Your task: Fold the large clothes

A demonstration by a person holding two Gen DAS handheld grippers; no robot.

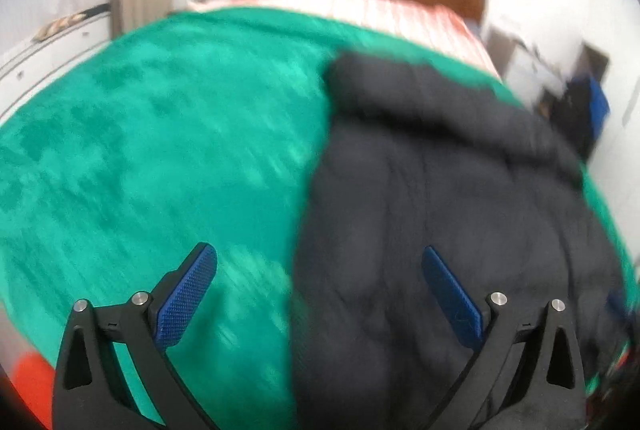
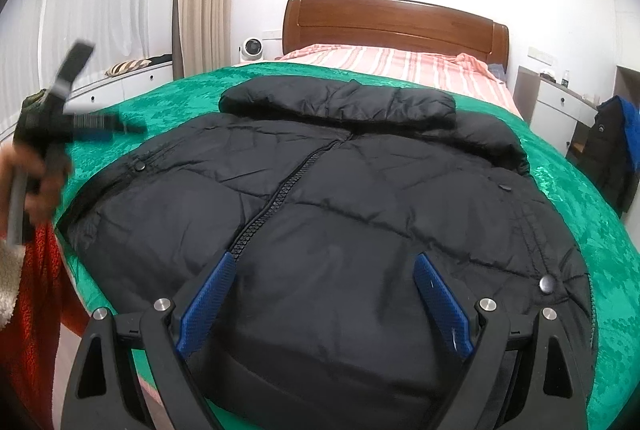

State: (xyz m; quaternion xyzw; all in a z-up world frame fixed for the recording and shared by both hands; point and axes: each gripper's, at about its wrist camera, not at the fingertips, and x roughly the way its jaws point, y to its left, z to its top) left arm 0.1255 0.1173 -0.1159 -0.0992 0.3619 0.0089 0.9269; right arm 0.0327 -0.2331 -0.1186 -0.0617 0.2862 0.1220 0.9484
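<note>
A black puffer jacket (image 2: pixel 340 198) lies front up on a green blanket (image 2: pixel 172 102), zipper closed, hood (image 2: pixel 340 102) toward the headboard. My right gripper (image 2: pixel 322 262) is open and empty above the jacket's lower hem. My left gripper (image 1: pixel 320 258) is open and empty over the jacket's left edge (image 1: pixel 440 198), where it meets the green blanket (image 1: pixel 140 150); this view is blurred. The left gripper also shows in the right wrist view (image 2: pixel 104 126), blurred, held in a hand at the far left beside the bed.
A wooden headboard (image 2: pixel 396 26) and striped pink sheet (image 2: pixel 400 62) lie beyond the blanket. A white nightstand (image 2: pixel 560 102) and a hanging dark garment (image 2: pixel 612 158) stand at the right. Curtains, a low cabinet and a small fan (image 2: pixel 252 48) are at the left. Red fabric (image 2: pixel 36 290) hangs at the bed's near-left edge.
</note>
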